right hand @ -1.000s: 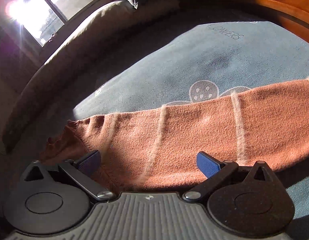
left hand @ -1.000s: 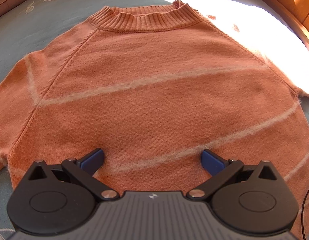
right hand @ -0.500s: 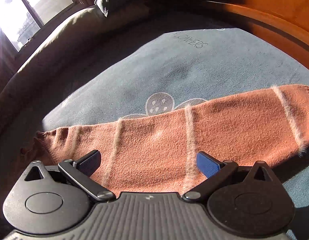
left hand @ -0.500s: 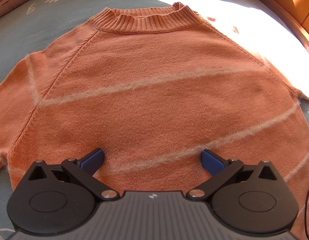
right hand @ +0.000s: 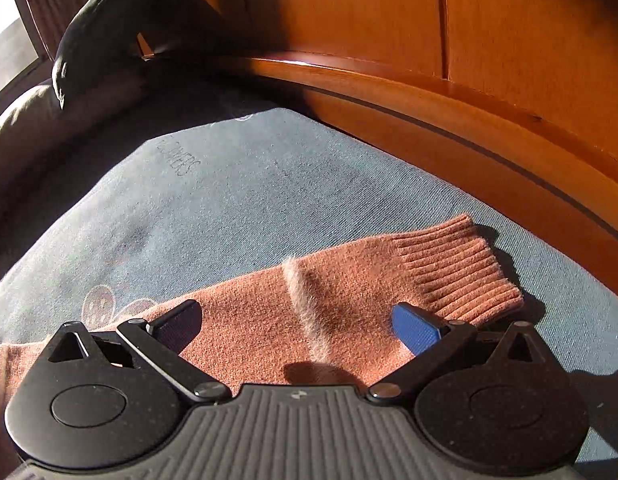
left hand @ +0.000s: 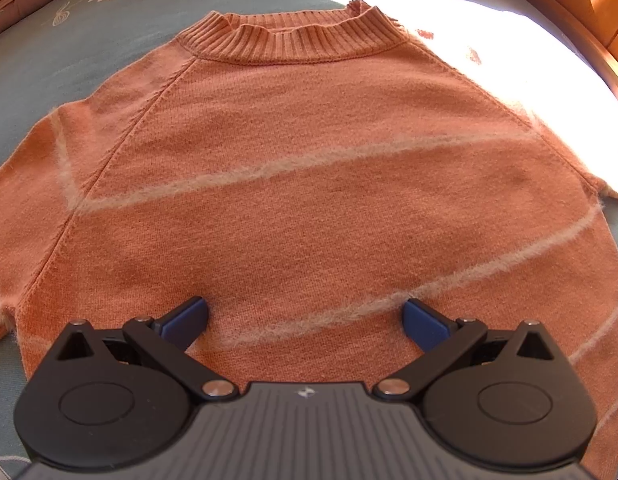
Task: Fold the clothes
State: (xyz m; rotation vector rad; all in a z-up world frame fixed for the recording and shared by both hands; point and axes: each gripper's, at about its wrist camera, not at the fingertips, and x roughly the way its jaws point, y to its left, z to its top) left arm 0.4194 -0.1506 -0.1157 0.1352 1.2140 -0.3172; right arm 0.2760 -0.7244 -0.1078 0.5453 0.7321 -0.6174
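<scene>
Blue-grey bedding (left hand: 121, 32) with pale flower prints covers the bed, and my orange sweater (left hand: 309, 184) lies flat on it. Bright sun falls on the bedding at 1 o'clock in the left view.

From the left wrist I see the whole body of the sweater. Its ribbed collar (left hand: 293, 38) sits at 12 o'clock, and fuzzy pale stripes (left hand: 293, 166) run across the knit. My left gripper (left hand: 305, 318) is low over the bottom part of the sweater. Its blue fingers (left hand: 423, 324) are spread wide apart and hold nothing.

From the right wrist I see something the left view does not show: one long sleeve (right hand: 293, 320) stretched out on the bedding, with its ribbed cuff (right hand: 457, 268) at 2 o'clock. One fuzzy stripe crosses the sleeve at the middle. My right gripper (right hand: 297, 326) is just above this sleeve, and its fingers (right hand: 413, 332) are also wide apart, one on each side of the stripe, gripping nothing.

Only the right view shows the room. A shiny orange wooden bed frame (right hand: 449, 120) curves from 12 to 3 o'clock. A dark cloth (right hand: 121, 28) hangs at 11 o'clock, above a brown cushion (right hand: 33, 128) at 9 o'clock.
</scene>
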